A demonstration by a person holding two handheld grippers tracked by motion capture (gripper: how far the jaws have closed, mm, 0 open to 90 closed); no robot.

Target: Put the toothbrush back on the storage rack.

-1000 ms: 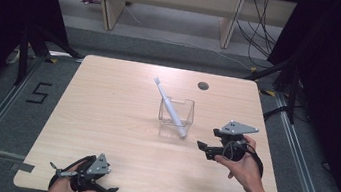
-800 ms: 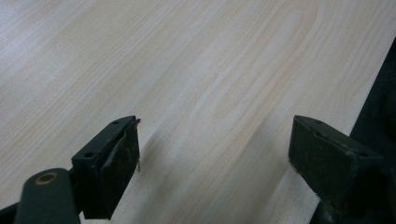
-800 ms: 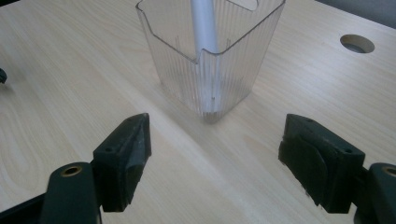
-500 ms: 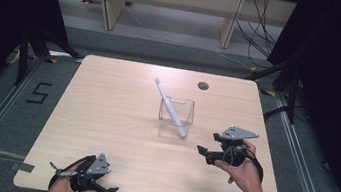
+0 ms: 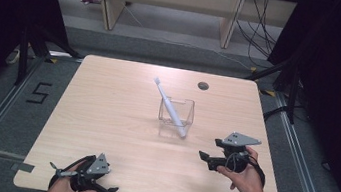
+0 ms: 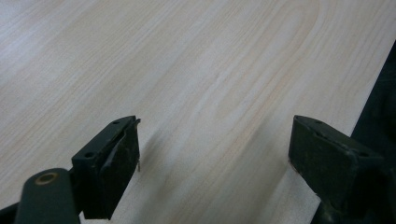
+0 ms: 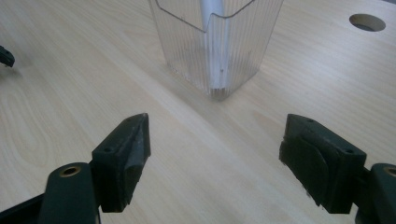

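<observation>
Clear plastic, the cup (image 5: 175,117) stood mid-table (image 5: 105,117) in the high view, a white toothbrush (image 5: 169,107) leaning in it, head up and to the left. The right gripper (image 5: 206,159) hung near the cup's right side, apart from it; the left gripper (image 5: 112,190) lay at the near edge, well apart. In the left gripper view the jaws stood wide over bare wood. In the right gripper view the jaws gaped, empty, facing the ribbed cup (image 7: 215,51). The toothbrush (image 7: 212,9) looked light, stiff and slick; its upper handle above the rim seemed the best hold.
</observation>
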